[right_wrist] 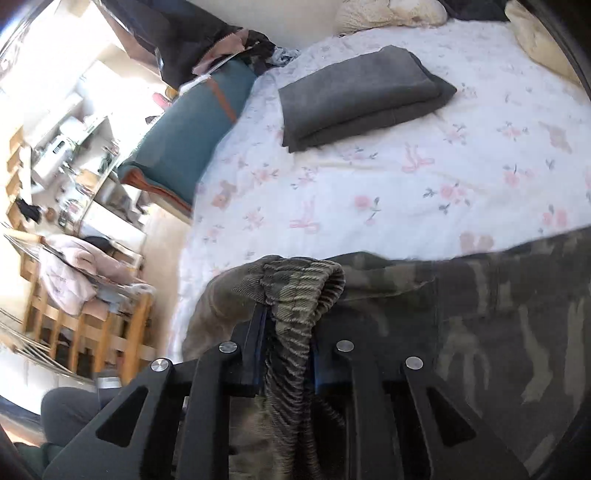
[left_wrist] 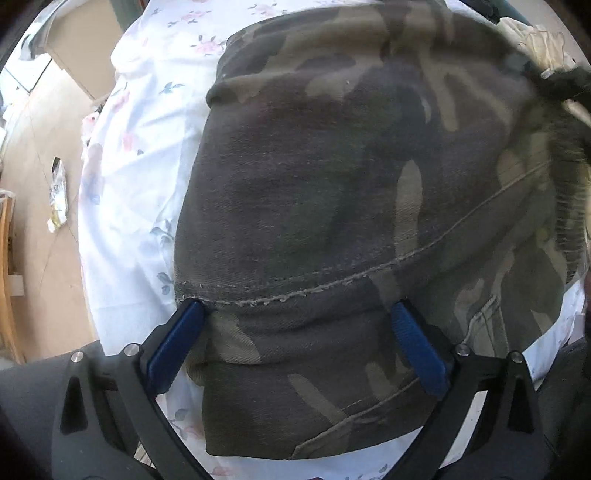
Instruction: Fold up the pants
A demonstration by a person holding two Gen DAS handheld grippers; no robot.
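Note:
Camouflage pants [left_wrist: 332, 184] lie folded on a bed with a floral sheet [left_wrist: 140, 184]. My left gripper [left_wrist: 295, 314] is open, its blue fingers [left_wrist: 177, 339] spread wide over the near folded edge, one at the hem corner. My right gripper [right_wrist: 288, 332] is shut on the ribbed waistband of the camouflage pants [right_wrist: 295, 288] and holds it bunched above the rest of the fabric. The right gripper's own fingertips are hidden by the cloth.
A folded grey garment [right_wrist: 362, 96] lies further up the floral sheet [right_wrist: 369, 192]. A teal cushion [right_wrist: 192, 129] rests at the bed's left edge. A wooden rack with pink clothes [right_wrist: 74, 273] stands on the floor beside the bed. Pillows [right_wrist: 388, 14] are at the head.

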